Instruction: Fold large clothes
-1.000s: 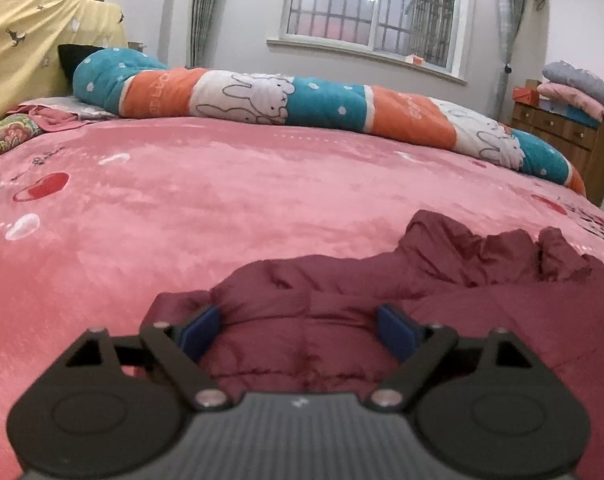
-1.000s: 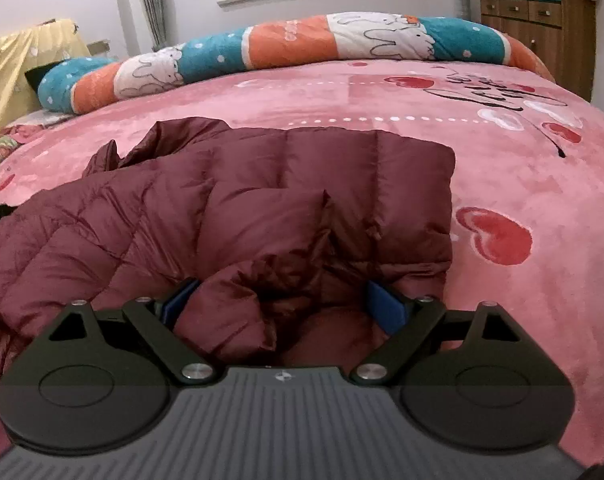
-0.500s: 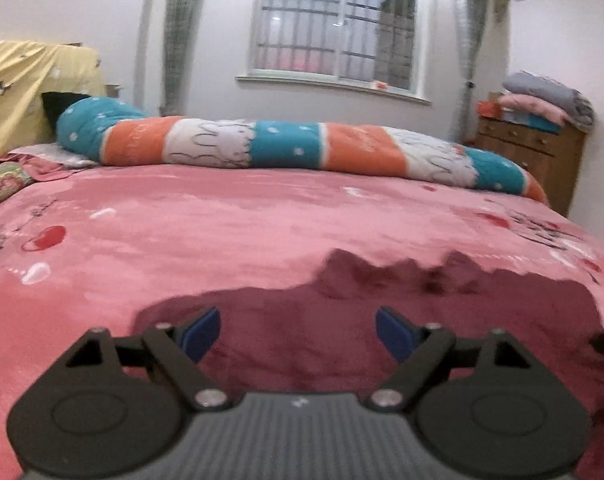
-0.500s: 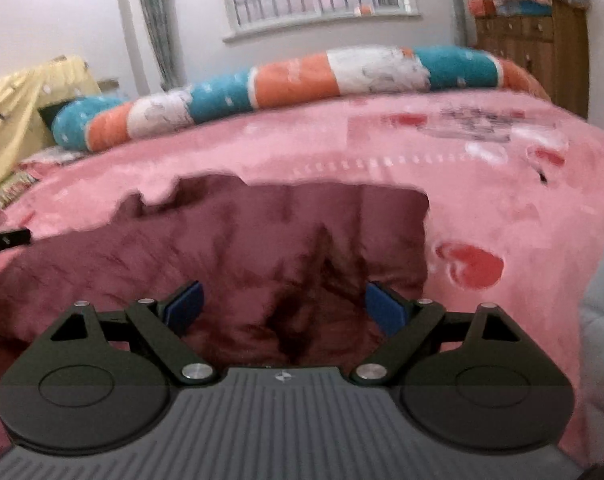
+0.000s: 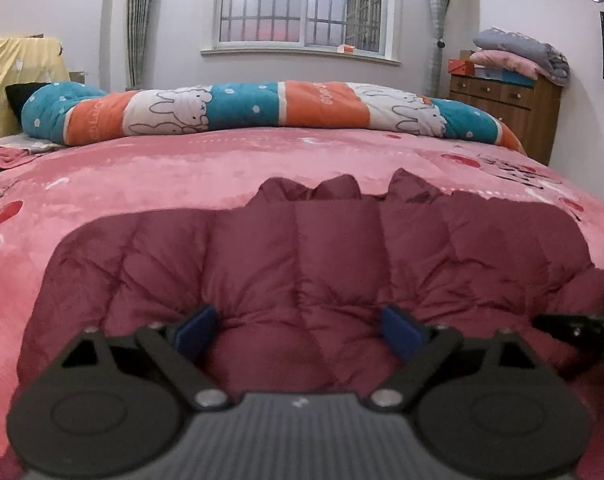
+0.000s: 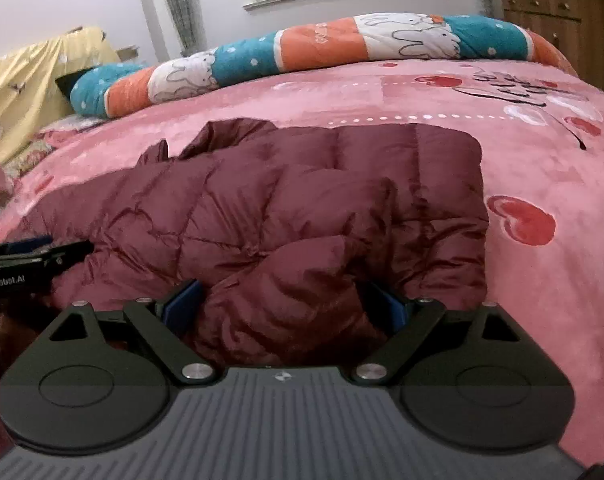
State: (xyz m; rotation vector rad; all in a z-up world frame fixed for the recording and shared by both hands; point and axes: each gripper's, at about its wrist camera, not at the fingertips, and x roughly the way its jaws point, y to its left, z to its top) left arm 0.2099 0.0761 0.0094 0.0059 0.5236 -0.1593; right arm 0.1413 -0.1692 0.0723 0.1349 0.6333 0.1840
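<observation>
A dark maroon puffer jacket (image 5: 302, 264) lies spread on the pink bed cover (image 5: 161, 176); it also shows in the right wrist view (image 6: 302, 200). My left gripper (image 5: 299, 330) is open, its blue pads set wide apart, with jacket fabric bulging between them. My right gripper (image 6: 283, 308) is open too, its blue pads on either side of a raised fold of the jacket. The right gripper's tip shows at the right edge of the left wrist view (image 5: 574, 328); the left gripper's tip shows at the left edge of the right wrist view (image 6: 33, 254).
A long teal, orange and white bunny-print bolster (image 5: 261, 110) lies along the far side of the bed. A wooden dresser (image 5: 510, 108) with folded blankets stands at the back right. A yellow cloth-covered object (image 6: 29, 88) is at the left.
Both grippers moved over the jacket, tilting up and then back down. The jacket now lies flatter and more spread out, with both grippers lower and pushed into its near edge.
</observation>
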